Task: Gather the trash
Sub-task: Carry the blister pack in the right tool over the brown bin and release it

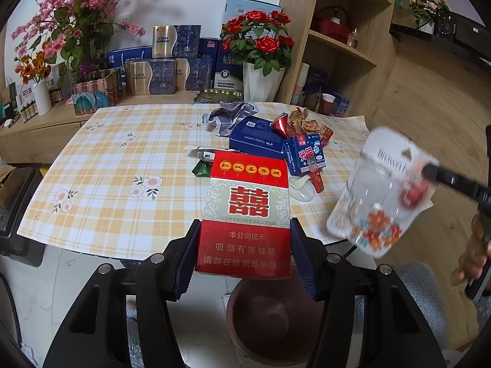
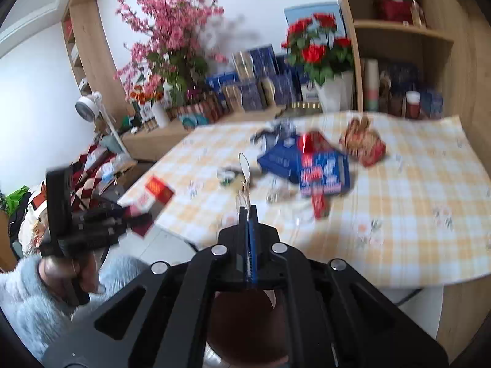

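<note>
My left gripper (image 1: 244, 236) is shut on a red cigarette box (image 1: 245, 202), its blue pads pressing both sides of the upright box. A brown trash bin (image 1: 260, 322) stands on the floor right below it. At the right, my right gripper (image 1: 426, 168) holds a clear blister pack with a white card (image 1: 377, 193), blurred, beside the table edge. In the right wrist view the right gripper (image 2: 248, 211) is shut on that pack (image 2: 245, 178), seen edge-on, above the bin (image 2: 245, 322). The left gripper (image 2: 135, 214) with the red box (image 2: 158, 188) shows at the left.
More trash lies on the checked tablecloth (image 1: 122, 159): crumpled grey paper (image 1: 230, 116), a dark blue box (image 1: 257, 138), a blue carton (image 1: 303, 155), a crumpled brown wrapper (image 1: 310, 122). Flower vases and boxes line the sideboard behind. Wooden shelves stand at the right.
</note>
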`<state>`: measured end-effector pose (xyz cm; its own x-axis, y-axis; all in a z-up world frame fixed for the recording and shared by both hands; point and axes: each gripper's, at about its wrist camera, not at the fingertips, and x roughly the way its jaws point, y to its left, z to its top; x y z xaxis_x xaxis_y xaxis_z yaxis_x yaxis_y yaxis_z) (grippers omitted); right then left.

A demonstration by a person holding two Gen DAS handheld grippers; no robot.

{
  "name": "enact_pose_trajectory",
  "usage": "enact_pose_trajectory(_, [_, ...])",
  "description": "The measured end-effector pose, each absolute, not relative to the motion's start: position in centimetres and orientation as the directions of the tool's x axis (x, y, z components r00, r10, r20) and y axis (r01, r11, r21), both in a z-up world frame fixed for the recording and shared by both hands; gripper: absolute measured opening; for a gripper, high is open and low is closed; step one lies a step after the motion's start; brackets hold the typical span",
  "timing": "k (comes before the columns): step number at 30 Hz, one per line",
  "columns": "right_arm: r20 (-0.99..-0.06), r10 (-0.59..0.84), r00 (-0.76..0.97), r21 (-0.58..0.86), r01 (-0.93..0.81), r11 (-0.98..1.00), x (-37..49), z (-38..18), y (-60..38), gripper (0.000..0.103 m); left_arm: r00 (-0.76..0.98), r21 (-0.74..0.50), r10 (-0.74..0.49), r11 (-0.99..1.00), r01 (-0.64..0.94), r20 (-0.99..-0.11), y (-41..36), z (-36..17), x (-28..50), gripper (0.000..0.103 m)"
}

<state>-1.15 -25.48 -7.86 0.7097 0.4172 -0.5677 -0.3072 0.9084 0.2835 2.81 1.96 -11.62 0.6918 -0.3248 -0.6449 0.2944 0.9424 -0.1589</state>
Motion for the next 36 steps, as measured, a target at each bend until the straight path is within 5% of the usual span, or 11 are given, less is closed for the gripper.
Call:
enact_pose_trajectory(26, [-0.872,0.304,0.385,0.270,-0.139,0.953,1.3,-27.3,-22.3,0.006,0.624,-0.164,-0.338,0.933,0.319,-0.705,1.5,-15.4,2.5,0.055])
enact_pose_trajectory(29, [-0.866,0.303,0.399,0.267,-0.144,0.953,1.3,-27.1,-22.4,0.024,0.610,-0.158,-0.359,0.920,0.359,-0.706,0.9,-15.8,2.3,0.055])
enact_pose_trajectory(36, [-0.793,0.351,0.498,0.289,-0.198,0.936,1.0,-24.7,-23.7,0.085,0.591,-0.169,-0.415,0.889,0.426,-0.692,0.2,-17.1,1.9,0.056])
